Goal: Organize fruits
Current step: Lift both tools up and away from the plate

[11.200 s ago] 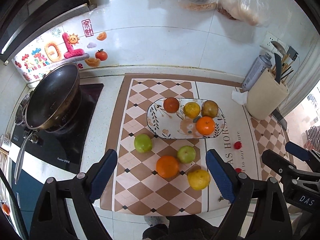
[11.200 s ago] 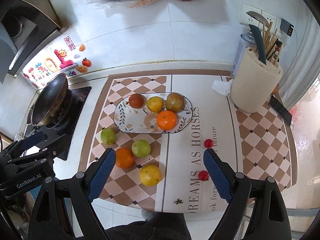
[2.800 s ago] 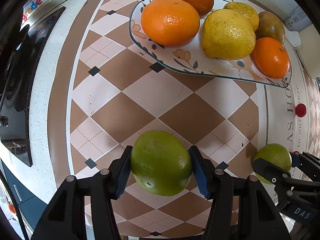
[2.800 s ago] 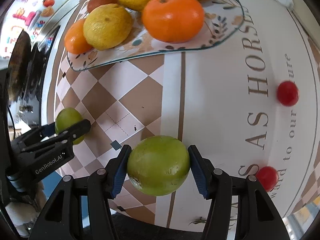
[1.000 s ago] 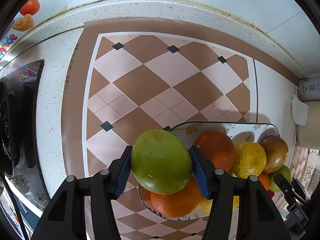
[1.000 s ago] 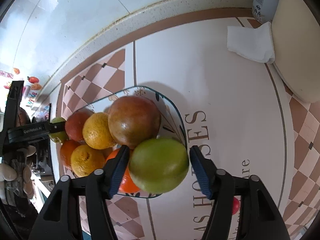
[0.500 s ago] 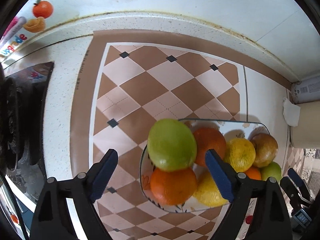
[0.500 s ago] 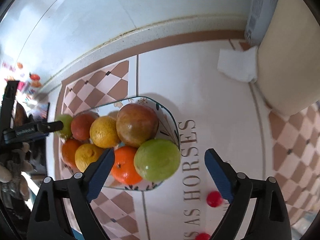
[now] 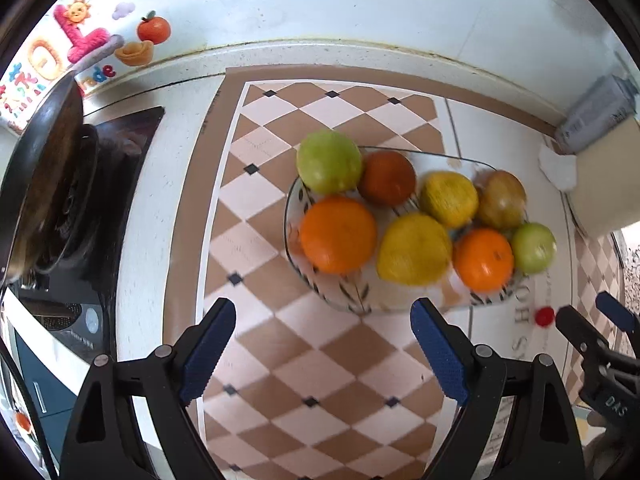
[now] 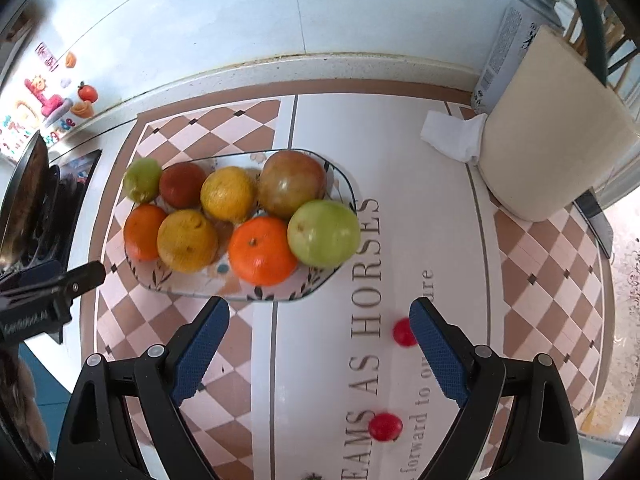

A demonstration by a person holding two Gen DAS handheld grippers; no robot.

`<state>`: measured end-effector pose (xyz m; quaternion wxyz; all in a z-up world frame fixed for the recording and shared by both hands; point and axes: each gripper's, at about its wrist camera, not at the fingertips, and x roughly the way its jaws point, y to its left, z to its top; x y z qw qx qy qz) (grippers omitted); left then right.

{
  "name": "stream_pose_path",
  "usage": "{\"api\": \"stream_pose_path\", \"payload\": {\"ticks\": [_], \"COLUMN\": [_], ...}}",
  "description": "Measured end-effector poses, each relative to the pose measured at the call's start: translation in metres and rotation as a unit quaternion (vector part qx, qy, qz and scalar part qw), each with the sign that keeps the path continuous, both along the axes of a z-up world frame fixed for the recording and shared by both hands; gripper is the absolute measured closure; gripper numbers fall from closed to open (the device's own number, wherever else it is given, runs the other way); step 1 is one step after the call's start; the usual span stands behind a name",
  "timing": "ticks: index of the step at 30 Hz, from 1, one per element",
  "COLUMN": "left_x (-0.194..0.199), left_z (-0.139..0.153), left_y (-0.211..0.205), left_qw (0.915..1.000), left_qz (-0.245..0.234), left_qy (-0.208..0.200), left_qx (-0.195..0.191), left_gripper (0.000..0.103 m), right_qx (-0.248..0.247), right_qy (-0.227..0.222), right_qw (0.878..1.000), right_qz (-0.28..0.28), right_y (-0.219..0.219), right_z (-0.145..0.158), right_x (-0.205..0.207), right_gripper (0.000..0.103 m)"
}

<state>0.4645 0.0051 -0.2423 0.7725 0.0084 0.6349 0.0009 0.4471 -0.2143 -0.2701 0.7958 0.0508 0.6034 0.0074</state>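
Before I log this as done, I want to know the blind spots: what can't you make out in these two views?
- Plate floor: both views, hidden under fruit.
- Second red cherry tomato: absent from the left wrist view.
- Mat lettering: left wrist view, blurred and cut off.
- Spray can label: too small.

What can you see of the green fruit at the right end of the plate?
The green fruit is round, smooth and yellow-green, with a faint pale speckle and a soft sheen. It sits on the right end of the patterned plate, partly overhanging the rim toward the lettered mat. It presses against the orange on its left and the brownish-green fruit behind it. Nothing grips it: the right gripper is open, short of the plate.
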Motion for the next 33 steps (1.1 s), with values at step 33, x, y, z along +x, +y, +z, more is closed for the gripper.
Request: {"api": "stream_pose_path", "payload": {"ticks": [33], "left_x": [-0.165], "left_z": [0.158], "left_y": [-0.008], "left_qw": [0.9843], "left_qz": [-0.027], "left_qy": [-0.175], "left_qx": [-0.003], "left_gripper": [0.014], "right_qx": [0.009], "right_qy": [-0.163], "right_qw": [0.987], "right_qz": [0.001], "right_y": [0.016], "right_z": [0.188], "right_x": [-0.17], "right_gripper": [0.009]}}
